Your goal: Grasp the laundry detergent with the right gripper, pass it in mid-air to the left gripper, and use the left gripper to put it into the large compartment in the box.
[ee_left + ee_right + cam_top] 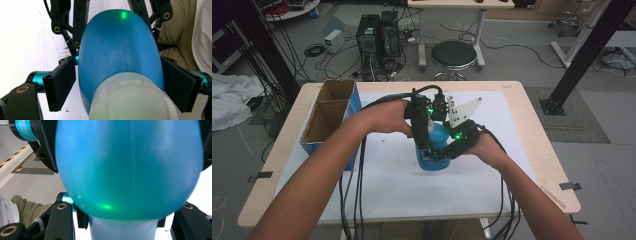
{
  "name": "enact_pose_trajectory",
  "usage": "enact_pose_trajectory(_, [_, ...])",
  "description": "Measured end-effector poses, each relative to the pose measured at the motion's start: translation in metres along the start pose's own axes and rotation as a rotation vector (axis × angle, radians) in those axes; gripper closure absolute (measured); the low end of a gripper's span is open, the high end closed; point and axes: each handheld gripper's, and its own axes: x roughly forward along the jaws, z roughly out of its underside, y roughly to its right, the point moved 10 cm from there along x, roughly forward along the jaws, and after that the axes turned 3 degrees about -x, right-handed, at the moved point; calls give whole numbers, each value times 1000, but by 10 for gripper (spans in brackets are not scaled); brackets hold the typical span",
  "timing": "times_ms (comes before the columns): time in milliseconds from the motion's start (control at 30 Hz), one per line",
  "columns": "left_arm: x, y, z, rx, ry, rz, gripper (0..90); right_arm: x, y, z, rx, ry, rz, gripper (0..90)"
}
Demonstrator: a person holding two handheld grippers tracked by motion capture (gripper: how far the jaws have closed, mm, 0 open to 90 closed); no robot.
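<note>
A blue plastic bottle (438,137) with a white cap (132,100) is at the middle of the table, held between both grippers. My left gripper (428,150) comes down on it from above and is shut on the bottle's blue body (117,57), one black pad (61,82) pressing each side. From the right, my right gripper (443,154) is shut on the bottle's narrower pale-blue part (122,230), below the wide body (130,165). Whether the bottle touches the table is hidden.
An open cardboard box (329,115) with blue sides stands at the table's left edge. A white sheet (402,185) covers the wooden table (532,130). Black cables (357,200) trail off the front edge. On the floor behind are a stool (454,54) and computer towers (377,35).
</note>
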Motion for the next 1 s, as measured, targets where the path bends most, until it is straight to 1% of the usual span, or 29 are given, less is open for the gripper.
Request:
enact_pose_trajectory(67, [0, 0, 0, 4, 2, 2, 184, 0, -1, 0, 6, -1, 0, 443])
enact_pose_trajectory(367, [0, -1, -1, 7, 5, -20, 193, -1, 0, 0, 4, 2, 3, 443])
enact_pose_trajectory(433, [0, -1, -1, 13, 8, -18, 232, -1, 0, 0, 5, 2, 2, 443])
enact_pose_trajectory(500, [0, -1, -1, 13, 8, -20, 235, 0, -1, 0, 7, 2, 0, 443])
enact_pose_trajectory(600, [0, -1, -1, 21, 5, -20, 270, 0, 0, 0, 7, 0, 0, 443])
enact_pose_trajectory(700, [0, -1, -1, 24, 5, -20, 285, 0, 0, 0, 6, 2, 1, 443])
enact_pose_trajectory(767, [-1, -1, -1, 28, 10, -22, 324, 0, -1, 0, 6, 0, 0, 443])
enact_pose_trajectory(867, [-1, -1, -1, 29, 7, -24, 331, 0, -1, 0, 6, 1, 0, 443])
enact_pose_trajectory(933, [-1, 1, -1, 36, 9, -18, 358, 0, 0, 0, 6, 1, 1, 443])
enact_pose_trajectory(1000, [-1, 1, -1, 39, 7, -19, 365, 0, -1, 0, 6, 1, 1, 443])
